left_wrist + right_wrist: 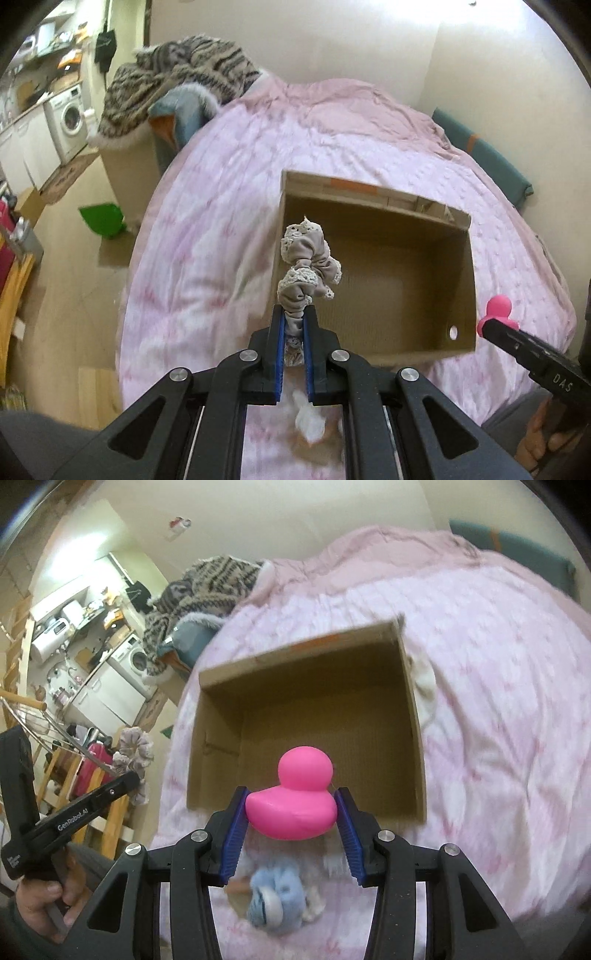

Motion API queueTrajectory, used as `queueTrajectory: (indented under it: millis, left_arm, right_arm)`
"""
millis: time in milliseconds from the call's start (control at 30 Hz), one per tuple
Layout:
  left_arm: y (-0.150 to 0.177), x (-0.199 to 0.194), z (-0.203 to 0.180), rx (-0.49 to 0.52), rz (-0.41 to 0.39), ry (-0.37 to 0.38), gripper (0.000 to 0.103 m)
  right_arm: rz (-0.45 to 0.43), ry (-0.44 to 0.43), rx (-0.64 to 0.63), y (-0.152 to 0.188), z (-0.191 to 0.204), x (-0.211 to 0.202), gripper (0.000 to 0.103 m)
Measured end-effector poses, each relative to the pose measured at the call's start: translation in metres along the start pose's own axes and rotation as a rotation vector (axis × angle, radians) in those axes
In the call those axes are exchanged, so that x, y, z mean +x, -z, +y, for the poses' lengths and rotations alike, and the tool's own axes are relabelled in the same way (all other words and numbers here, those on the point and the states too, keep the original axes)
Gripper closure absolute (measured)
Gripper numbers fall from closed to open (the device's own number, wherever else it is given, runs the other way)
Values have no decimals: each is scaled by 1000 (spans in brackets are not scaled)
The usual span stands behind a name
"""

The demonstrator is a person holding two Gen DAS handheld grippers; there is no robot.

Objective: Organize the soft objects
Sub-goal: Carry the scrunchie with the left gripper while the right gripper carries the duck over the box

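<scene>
An open cardboard box (469,280) lies on a pink bed cover (221,221); its inside looks bare. My left gripper (294,314) is shut on a grey lace-trimmed scrunchie (308,264), held above the box's left wall. My right gripper (291,801) is shut on a pink rubber duck (295,801), held over the box's (415,709) near edge. The duck (496,308) and right gripper also show at the right of the left wrist view. The scrunchie (135,751) and left gripper show at the left of the right wrist view.
A blue fluffy item (275,897) and white soft pieces (310,421) lie on the bed below the grippers. A white cloth (426,686) lies by the box's right wall. A striped blanket (184,77) is piled at the bed's far left. A green dustpan (103,221) lies on the floor.
</scene>
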State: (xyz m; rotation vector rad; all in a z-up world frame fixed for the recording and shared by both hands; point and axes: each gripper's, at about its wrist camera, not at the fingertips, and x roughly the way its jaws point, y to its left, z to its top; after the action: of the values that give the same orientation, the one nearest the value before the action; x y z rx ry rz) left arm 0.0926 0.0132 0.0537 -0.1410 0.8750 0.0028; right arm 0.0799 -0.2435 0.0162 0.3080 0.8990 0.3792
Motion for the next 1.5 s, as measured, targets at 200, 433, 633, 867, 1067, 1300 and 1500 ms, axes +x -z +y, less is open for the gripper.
queueTrajectory:
  millis: [200, 433, 633, 867, 1067, 1300, 1500]
  left_arm:
    - [-22, 25, -8, 20, 11, 7, 95]
    - [-23, 61, -21, 68, 18, -5, 95]
    - [-8, 91, -31, 116, 53, -22, 95]
    - [10, 114, -37, 172, 100, -11, 95]
    - [19, 121, -27, 148, 134, -21, 94]
    - [22, 124, -27, 151, 142, -13, 94]
    - [24, 122, -26, 158, 135, -11, 94]
  right_arm:
    - [-45, -2, -41, -24, 8, 12, 54]
    - [-30, 24, -59, -22, 6, 43, 54]
    - [25, 36, -63, -12, 3, 67, 54]
    - [97, 75, -67, 1, -7, 92, 54]
    - [144, 80, -80, 7, -6, 103, 54]
    - [189, 81, -107, 14, -2, 112, 54]
    - [211, 97, -130, 20, -1, 117, 54]
